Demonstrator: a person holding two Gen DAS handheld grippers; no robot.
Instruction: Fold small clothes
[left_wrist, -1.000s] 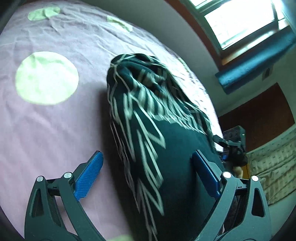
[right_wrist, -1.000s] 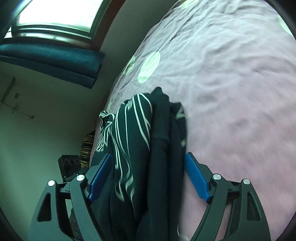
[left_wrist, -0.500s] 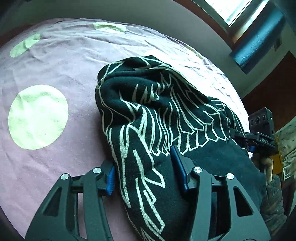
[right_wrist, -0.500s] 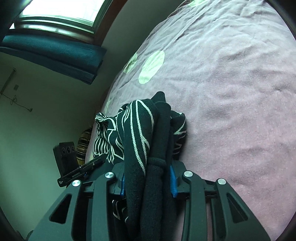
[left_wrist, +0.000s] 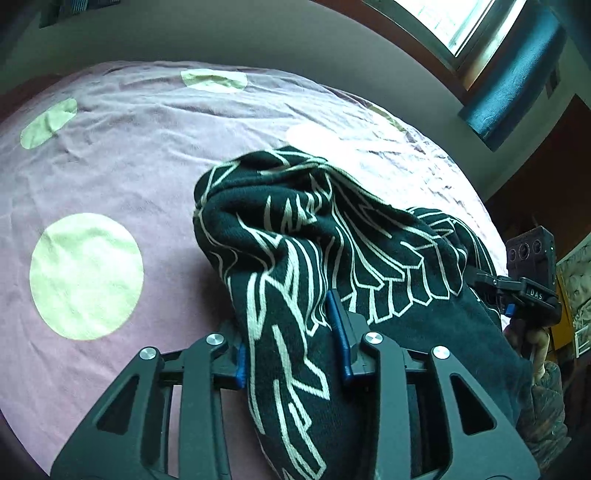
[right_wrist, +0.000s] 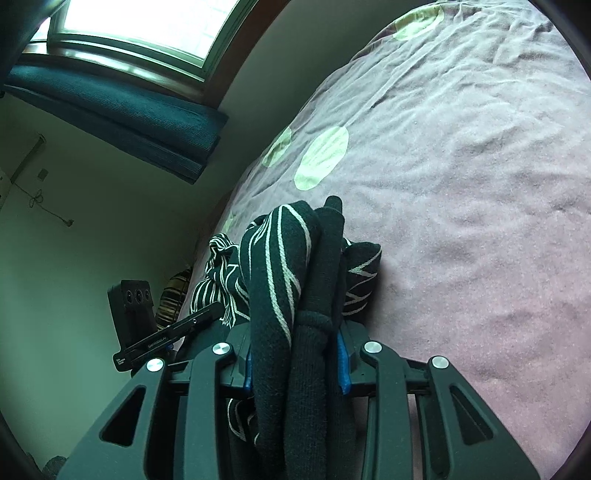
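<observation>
A black knit garment with white line pattern (left_wrist: 325, 243) lies bunched on the pink bedsheet (left_wrist: 147, 155). My left gripper (left_wrist: 291, 343) is shut on one edge of it; the cloth fills the gap between the blue pads. My right gripper (right_wrist: 295, 354) is shut on another thick bunch of the same garment (right_wrist: 280, 266), and it also shows at the right of the left wrist view (left_wrist: 509, 291). The left gripper shows at the left of the right wrist view (right_wrist: 162, 332). The garment hangs between the two grippers, partly resting on the sheet.
The bedsheet has pale green round spots (left_wrist: 86, 275) (right_wrist: 321, 157). A window with a dark blue rolled blind (right_wrist: 110, 107) is on the wall beyond the bed. The bed's edge runs beside the wall (right_wrist: 236, 192).
Both grippers went from open around the garment to shut on it. The cloth has been gathered and lifted a little off the sheet.
</observation>
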